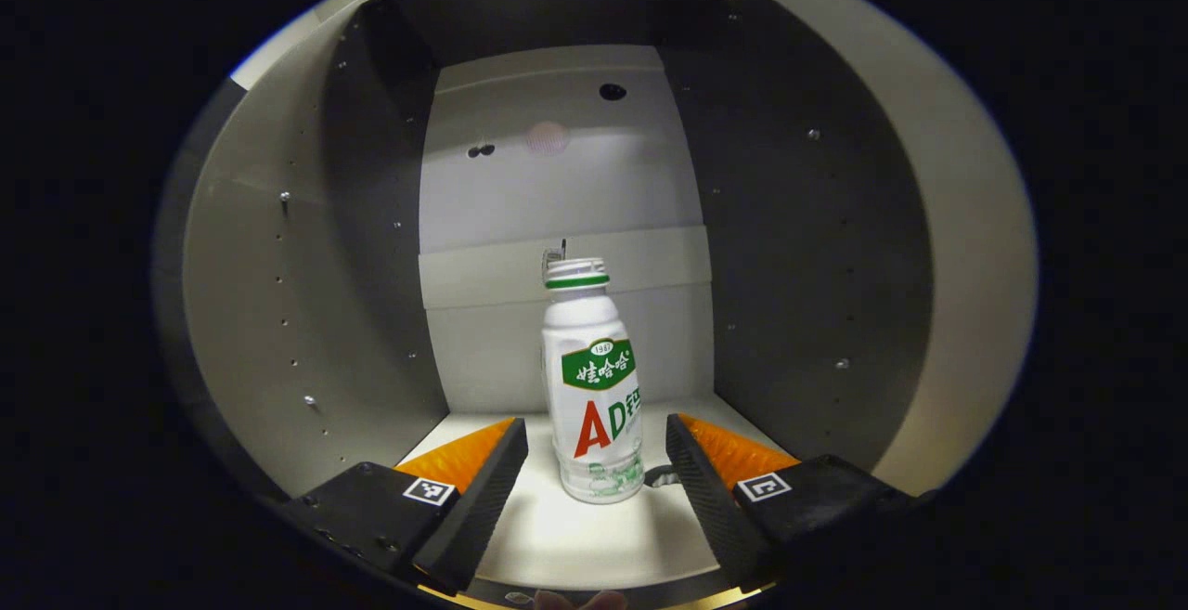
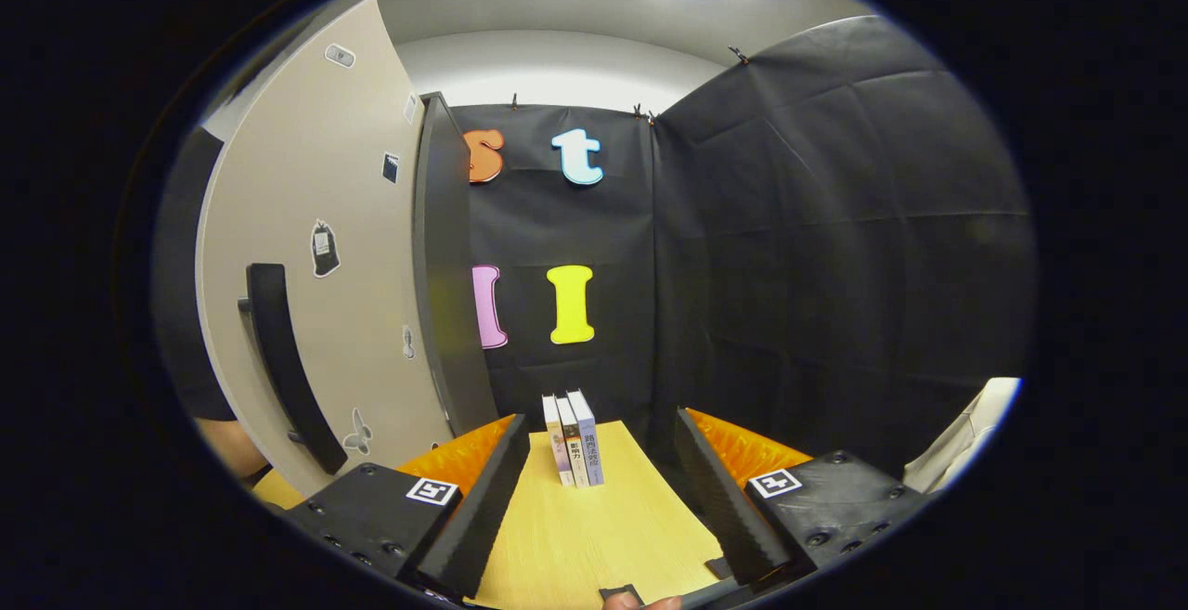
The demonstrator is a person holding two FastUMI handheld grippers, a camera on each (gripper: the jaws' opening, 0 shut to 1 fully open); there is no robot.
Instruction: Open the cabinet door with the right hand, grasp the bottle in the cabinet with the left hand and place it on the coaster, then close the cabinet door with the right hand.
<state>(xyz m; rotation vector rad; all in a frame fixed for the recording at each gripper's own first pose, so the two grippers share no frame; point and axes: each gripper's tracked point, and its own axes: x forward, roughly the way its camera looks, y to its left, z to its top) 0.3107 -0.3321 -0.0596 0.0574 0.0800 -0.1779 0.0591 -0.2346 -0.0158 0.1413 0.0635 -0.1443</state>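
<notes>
Fingers (image 1: 501, 475) of my left gripper (image 1: 594, 471) stand apart, flanking the upright bottle (image 1: 594, 396) on the cabinet (image 1: 817, 248) floor without touching it. My right gripper (image 2: 599, 480) is also spread, empty above the bench (image 2: 594, 536); the open cabinet door (image 2: 316, 248) stands left of it, three books (image 2: 574, 438) ahead.

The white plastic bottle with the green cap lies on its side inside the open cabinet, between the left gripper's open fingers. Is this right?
Not quite: the white plastic bottle with the green cap stands upright on the cabinet floor, as the left gripper view shows. The left gripper is open around it.
</notes>
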